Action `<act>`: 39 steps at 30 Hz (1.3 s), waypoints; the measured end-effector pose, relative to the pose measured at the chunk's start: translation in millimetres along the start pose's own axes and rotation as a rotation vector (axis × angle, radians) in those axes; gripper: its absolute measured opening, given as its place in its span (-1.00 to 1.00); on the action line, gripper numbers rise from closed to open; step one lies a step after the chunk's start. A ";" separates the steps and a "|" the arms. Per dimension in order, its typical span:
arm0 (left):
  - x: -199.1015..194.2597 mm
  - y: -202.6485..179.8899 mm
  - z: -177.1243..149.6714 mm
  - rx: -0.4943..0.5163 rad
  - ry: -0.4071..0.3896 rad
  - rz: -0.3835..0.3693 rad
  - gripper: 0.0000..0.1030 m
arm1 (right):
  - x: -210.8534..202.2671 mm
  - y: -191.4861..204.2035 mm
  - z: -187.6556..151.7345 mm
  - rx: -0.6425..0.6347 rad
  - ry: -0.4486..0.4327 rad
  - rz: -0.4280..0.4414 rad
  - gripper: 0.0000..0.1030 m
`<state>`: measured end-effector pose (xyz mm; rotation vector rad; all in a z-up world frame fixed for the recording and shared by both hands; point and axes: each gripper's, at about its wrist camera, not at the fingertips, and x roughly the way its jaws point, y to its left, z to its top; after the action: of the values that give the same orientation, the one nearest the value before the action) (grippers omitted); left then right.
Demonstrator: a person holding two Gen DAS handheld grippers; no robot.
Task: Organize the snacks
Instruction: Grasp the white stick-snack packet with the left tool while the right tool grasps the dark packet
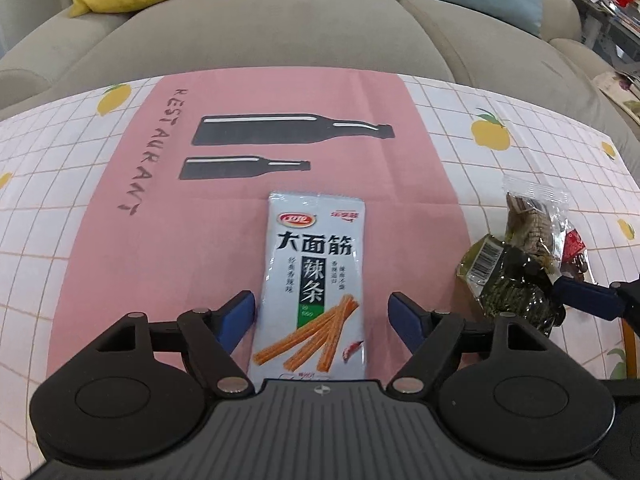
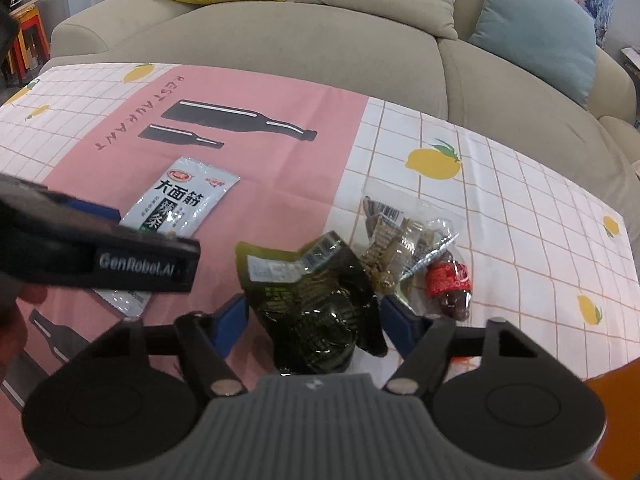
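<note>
A white spicy-strip packet [image 1: 312, 280] lies flat on the pink mat [image 1: 132, 264]. My left gripper [image 1: 322, 312] is open astride its lower half, with a gap at the right finger. In the right wrist view that packet [image 2: 188, 204] is partly hidden behind the left gripper's body [image 2: 100, 256]. A crumpled dark green seaweed packet [image 2: 316, 312] sits between the blue pads of my right gripper [image 2: 314, 316], which touch it on both sides. From the left wrist view I see the seaweed packet [image 1: 508, 280] and one right finger [image 1: 584, 298] against it.
Just beyond the seaweed lie a clear packet of brown snacks [image 2: 392, 248] and a small red cola-shaped sweet [image 2: 448, 280]. The lemon-print tablecloth [image 2: 500, 200] covers the table. A beige sofa [image 2: 280, 40] with cushions stands behind it. A hand [image 2: 12, 320] shows at the left.
</note>
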<state>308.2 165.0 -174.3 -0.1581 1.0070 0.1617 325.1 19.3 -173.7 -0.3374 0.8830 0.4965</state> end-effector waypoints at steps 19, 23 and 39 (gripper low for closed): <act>-48.1 -21.9 -62.6 0.044 0.090 0.012 0.10 | -56.9 9.1 -61.2 0.135 0.002 -0.032 -0.03; -64.0 -23.9 -83.4 0.046 0.136 -0.009 0.10 | -73.3 10.9 -80.8 0.143 0.014 -0.036 -0.03; -77.8 -26.4 -97.9 0.028 0.078 -0.034 0.61 | -94.3 12.5 -111.3 0.039 -0.084 -0.072 0.49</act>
<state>192.0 114.3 -158.1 -0.1572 1.0833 0.1114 195.8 -48.8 -165.3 -0.3092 0.7953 0.4231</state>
